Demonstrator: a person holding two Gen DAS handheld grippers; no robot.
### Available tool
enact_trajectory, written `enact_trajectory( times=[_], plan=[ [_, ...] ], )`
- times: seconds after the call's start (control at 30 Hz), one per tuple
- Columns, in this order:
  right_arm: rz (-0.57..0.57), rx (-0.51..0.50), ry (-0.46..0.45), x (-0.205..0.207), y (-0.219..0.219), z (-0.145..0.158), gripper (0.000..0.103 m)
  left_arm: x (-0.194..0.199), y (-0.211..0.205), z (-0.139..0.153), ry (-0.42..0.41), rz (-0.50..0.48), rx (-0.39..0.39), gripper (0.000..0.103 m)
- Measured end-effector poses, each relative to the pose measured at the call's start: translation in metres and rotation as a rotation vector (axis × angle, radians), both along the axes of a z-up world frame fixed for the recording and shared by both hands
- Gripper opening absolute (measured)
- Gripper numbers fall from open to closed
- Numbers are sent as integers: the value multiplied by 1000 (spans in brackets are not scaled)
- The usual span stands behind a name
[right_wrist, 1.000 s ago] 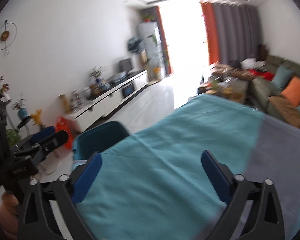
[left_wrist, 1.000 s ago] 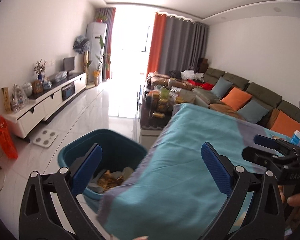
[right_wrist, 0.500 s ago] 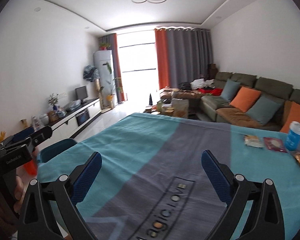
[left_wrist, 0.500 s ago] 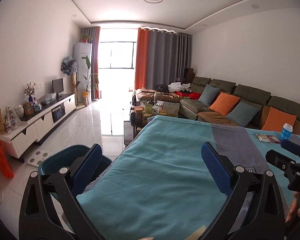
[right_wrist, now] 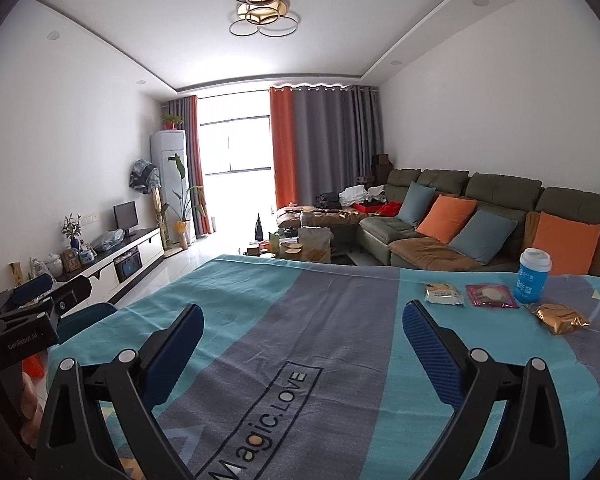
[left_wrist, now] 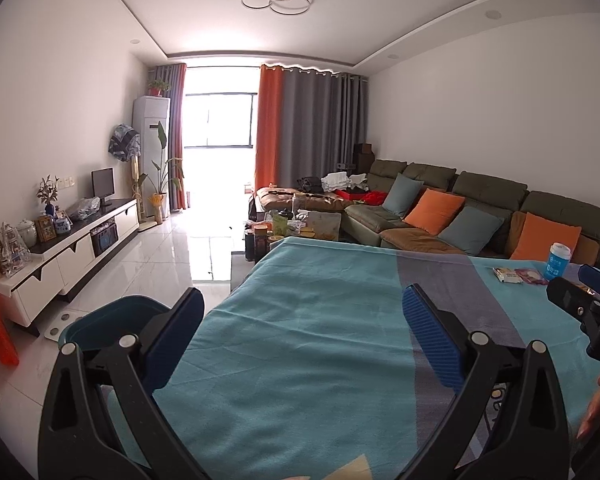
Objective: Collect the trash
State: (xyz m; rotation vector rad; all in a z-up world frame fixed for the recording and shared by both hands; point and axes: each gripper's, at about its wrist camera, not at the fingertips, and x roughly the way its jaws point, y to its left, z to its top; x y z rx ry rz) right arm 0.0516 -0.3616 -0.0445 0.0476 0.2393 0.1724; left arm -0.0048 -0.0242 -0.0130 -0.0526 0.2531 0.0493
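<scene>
The surface [right_wrist: 340, 320] is covered by a cloth [right_wrist: 260, 300] in teal and grey bands, printed "Magic.LOVE". Toward its far right lie, in a row, a pale wrapper [right_wrist: 444, 294], a pink wrapper [right_wrist: 491, 295] and an upright blue cup [right_wrist: 534, 276]. A crumpled gold wrapper [right_wrist: 560, 318] lies just nearer, beside the cup.

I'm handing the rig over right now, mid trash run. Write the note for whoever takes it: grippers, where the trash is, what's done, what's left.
Left gripper: open, empty, over the cloth-covered table.
Right gripper: open, empty, over the same table.
Trash bin: on the floor off the table's left edge; its contents are not visible now.
On the table's far right side: a pale wrapper, a pink wrapper, a gold wrapper and a blue cup.
Done: nothing can be confirmed as binned.
Left: those four items, if the cup counts as trash.
</scene>
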Motion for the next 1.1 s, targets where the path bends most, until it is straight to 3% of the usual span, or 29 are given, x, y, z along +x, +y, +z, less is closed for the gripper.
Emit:
enact_trajectory(
  times=[1.1],
  plan=[
    [-75, 7, -40, -11, -16, 6, 96, -6, -14, 8, -73, -16, 33, 98]
  ],
)
